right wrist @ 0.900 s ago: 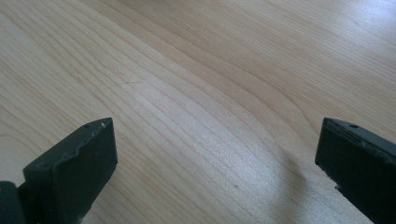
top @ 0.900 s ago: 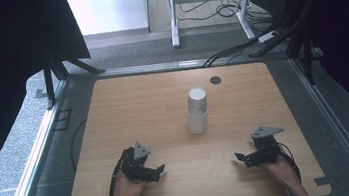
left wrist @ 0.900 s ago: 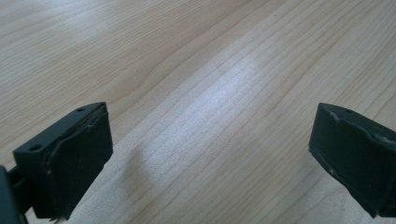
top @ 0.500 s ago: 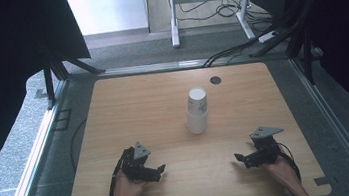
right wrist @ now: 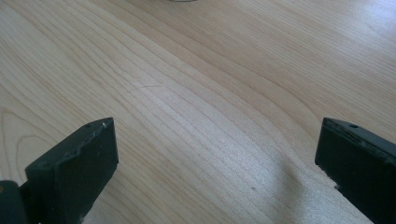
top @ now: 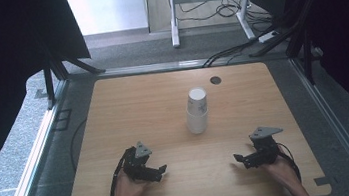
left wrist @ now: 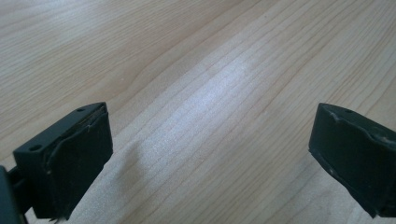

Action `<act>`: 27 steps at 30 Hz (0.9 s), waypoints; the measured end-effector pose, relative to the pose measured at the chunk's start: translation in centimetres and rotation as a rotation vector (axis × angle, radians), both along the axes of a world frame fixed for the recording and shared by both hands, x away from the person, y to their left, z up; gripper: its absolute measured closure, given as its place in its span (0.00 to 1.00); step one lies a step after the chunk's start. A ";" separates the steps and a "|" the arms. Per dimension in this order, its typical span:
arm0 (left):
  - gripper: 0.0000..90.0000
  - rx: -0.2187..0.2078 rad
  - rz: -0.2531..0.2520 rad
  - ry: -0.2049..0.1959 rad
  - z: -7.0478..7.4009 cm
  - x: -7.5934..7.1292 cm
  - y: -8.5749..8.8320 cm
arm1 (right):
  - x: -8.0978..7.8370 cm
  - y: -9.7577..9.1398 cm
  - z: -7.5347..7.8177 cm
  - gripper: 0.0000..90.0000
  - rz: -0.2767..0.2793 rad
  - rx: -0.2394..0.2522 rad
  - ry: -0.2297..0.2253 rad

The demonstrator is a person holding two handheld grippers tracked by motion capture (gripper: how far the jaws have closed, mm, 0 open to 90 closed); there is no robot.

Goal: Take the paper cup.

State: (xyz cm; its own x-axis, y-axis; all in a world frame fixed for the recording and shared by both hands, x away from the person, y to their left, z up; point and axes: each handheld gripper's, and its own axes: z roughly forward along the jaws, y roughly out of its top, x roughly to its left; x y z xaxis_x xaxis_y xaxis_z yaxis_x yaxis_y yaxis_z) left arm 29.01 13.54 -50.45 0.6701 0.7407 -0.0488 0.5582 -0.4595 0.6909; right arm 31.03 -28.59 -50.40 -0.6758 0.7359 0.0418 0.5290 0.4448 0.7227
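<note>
Nothing has moved since the earlier frames: both grippers and the cups sit where they were. Nearest the person, the left gripper point(top: 160, 170) rests low over the front left part of the wooden bench point(top: 128, 108), held in the person's left hand point(top: 126, 194). Its jaws stand spread wide with nothing between them; in the left gripper view point(left wrist: 210, 154) bare wood grain lies between the two black pads. The right gripper point(top: 238, 159) sits at the front right of the bench in the right hand point(top: 280, 173), pointing inward toward the left one, its jaws likewise spread wide and empty, over bare wood in the right gripper view point(right wrist: 217, 163). Farther back, near the bench's middle, a stack of white paper cups point(top: 197, 111) stands upright, well apart from both grippers. Beyond it, a small dark round hole point(top: 215, 80) sits near the far edge.
</note>
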 end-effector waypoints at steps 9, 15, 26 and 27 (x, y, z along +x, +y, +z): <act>0.00 -0.008 0.001 0.006 0.5 0.3 0.0 | 0.2 0.0 0.6 0.00 0.008 0.008 -0.008; 0.00 -0.039 -0.009 0.010 0.9 0.8 -0.1 | 0.4 -0.1 1.0 0.00 0.014 0.008 -0.007; 0.00 -0.040 -0.035 0.000 1.6 1.5 -0.4 | 0.8 -0.2 1.8 0.00 0.036 0.033 0.002; 0.00 -0.041 -0.036 -0.001 1.7 1.5 -0.4 | 0.9 -0.2 1.8 0.00 0.036 0.037 0.002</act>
State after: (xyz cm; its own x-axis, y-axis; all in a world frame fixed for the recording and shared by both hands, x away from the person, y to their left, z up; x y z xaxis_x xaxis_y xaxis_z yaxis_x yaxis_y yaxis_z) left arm 30.52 13.18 -48.78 0.6961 0.7138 -0.0778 0.5413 -0.4505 0.7099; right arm 31.93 -28.79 -48.56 -0.7018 0.7089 0.0703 0.5147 0.4364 0.7380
